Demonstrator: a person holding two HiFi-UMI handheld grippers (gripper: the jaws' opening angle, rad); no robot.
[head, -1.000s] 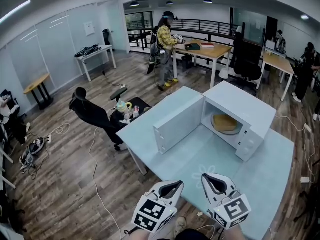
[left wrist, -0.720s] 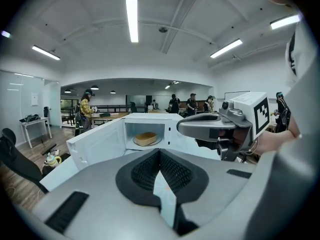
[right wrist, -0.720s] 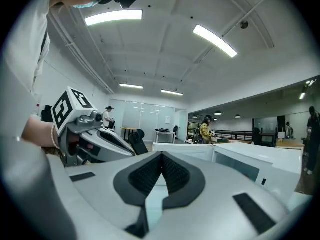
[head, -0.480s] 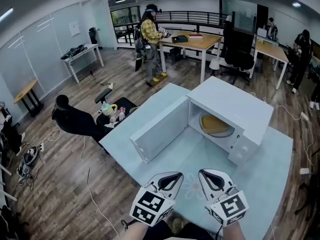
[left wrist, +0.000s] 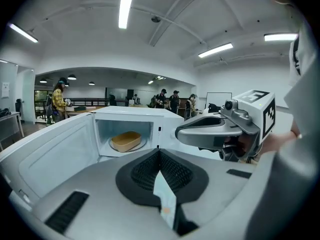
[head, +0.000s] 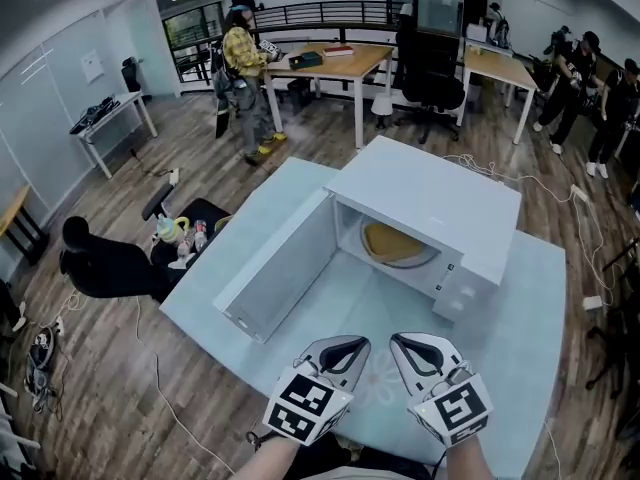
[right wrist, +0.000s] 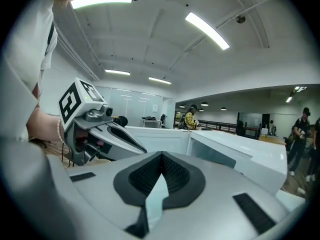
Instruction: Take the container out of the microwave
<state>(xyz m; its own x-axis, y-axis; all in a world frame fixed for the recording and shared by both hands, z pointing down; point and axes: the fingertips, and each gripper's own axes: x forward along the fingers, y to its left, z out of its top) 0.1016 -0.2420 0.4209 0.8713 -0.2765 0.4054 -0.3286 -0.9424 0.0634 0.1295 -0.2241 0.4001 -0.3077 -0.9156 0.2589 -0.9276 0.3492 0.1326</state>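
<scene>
**Reach toward the open microwave, both tongs closed**

At the left, the microwave door (head: 278, 268) stands swung fully open, so opening looks done and the reach appears to be the step in hand. The left gripper (head: 346, 344) hovers low over the pale table (head: 525, 353), well short of the oven, its jaws pressed together with nothing between them. Ahead, inside the cavity of the microwave (head: 440, 193), the tan container (head: 392, 241) sits on the round turntable plate (head: 432, 259), untouched. Its top reads as one flat tan surface, and whether it holds anything cannot be told. Nothing else shows in the cavity. The right gripper (head: 414, 342) hangs just beside the left one, likewise closed and empty. The next move probably calls for at least one pair of jaws to spread before passing through the opening. It would then need a grip on the container's rim or sides, with the container kept level while it clears the frame
</scene>
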